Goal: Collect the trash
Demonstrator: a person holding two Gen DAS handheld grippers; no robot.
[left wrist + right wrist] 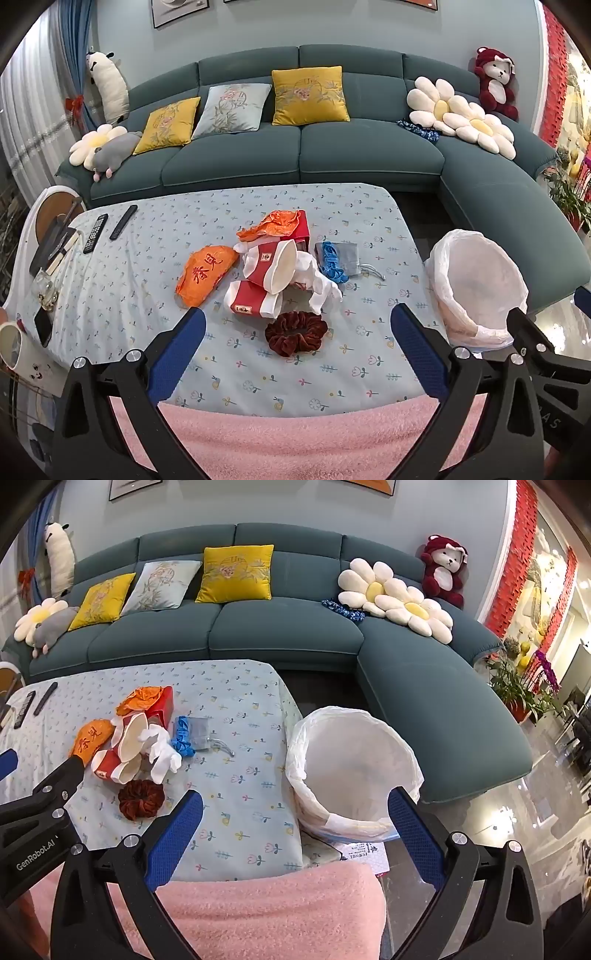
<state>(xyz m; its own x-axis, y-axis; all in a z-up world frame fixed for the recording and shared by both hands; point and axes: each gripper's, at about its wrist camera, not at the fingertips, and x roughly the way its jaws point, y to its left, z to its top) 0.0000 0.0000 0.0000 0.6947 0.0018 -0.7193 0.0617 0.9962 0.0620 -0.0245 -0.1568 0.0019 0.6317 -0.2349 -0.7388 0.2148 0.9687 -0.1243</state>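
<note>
Both jaws gape empty; mid-frame, crushed red-and-white paper cups (266, 275) overlap a brown velvet scrunchie (295, 332), perhaps snagging it binward.

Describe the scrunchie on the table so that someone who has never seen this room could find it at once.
Start at the table under the pale blue flowered cloth in front of the teal sofa. A heap of litter lies at its middle: red and white paper cups, orange wrappers, white tissue. The scrunchie lies just at the near side of that heap, a dark brownish-red ruffled velvet ring, the only ring-shaped thing there.
</note>
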